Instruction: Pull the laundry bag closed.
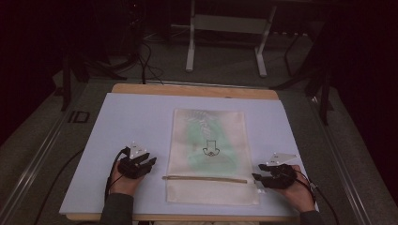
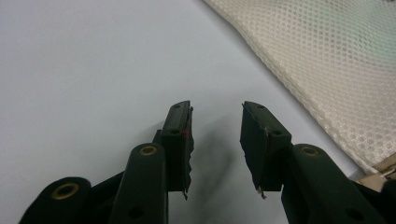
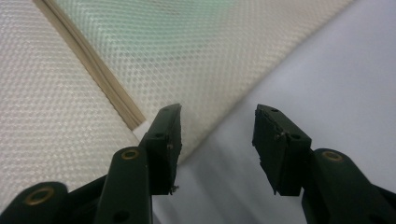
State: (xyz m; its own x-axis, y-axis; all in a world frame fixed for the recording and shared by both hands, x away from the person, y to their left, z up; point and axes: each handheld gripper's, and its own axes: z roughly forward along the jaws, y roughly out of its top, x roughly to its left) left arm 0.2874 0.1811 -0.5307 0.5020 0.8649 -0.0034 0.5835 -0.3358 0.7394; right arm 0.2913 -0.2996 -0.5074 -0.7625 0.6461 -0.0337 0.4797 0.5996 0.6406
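A cream mesh laundry bag (image 1: 210, 154) lies flat in the middle of the pale blue table mat (image 1: 136, 122), with something green showing through it and a tan zipper band (image 1: 204, 178) across its near end. My left gripper (image 1: 151, 164) rests left of the bag, open, with bare mat between its fingers; the mesh bag (image 2: 336, 70) lies off to its right. My right gripper (image 1: 256, 179) hovers at the bag's right edge near the zipper end, open, the edge of the mesh bag (image 3: 154, 60) lying under the gap and the zipper band (image 3: 93, 65) beside its left finger.
The mat sits on a wooden table (image 1: 197, 90). Beyond it stand a white metal frame (image 1: 225, 33) and dark cables (image 1: 145, 61) on the floor. Bare mat stretches on both sides of the bag.
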